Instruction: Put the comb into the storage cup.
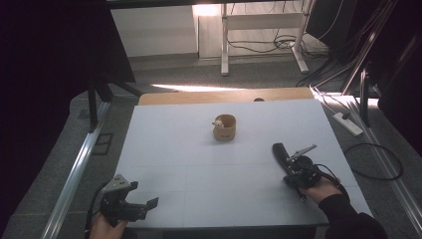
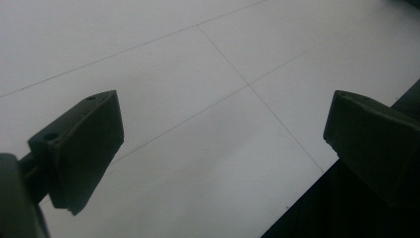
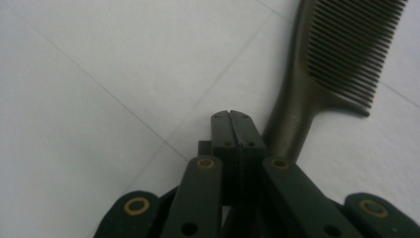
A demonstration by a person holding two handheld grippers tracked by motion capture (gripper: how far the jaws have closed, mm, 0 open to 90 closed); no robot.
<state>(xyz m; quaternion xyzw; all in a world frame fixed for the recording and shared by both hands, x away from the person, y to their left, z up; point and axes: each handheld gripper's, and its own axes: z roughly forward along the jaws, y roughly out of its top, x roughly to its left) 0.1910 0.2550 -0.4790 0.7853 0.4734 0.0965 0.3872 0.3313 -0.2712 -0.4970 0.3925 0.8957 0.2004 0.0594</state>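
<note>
From above, a dark comb [image 1: 279, 153] lies on the white tabletop [image 1: 199, 159] just ahead of the right hand-held gripper [image 1: 293, 167]; a small wooden cup [image 1: 225, 127] stands well apart. The left hand-held gripper [image 2: 223, 134] gapes over bare tabletop. The right hand-held gripper's own view shows its jaws clenched on nothing, beside the fine-toothed comb's handle (a thin, flat thing that could skid if nudged).

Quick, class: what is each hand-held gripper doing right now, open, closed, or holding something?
Left hand-held gripper: open, holding nothing.
Right hand-held gripper: closed on nothing; the black comb lies beside it.
</note>
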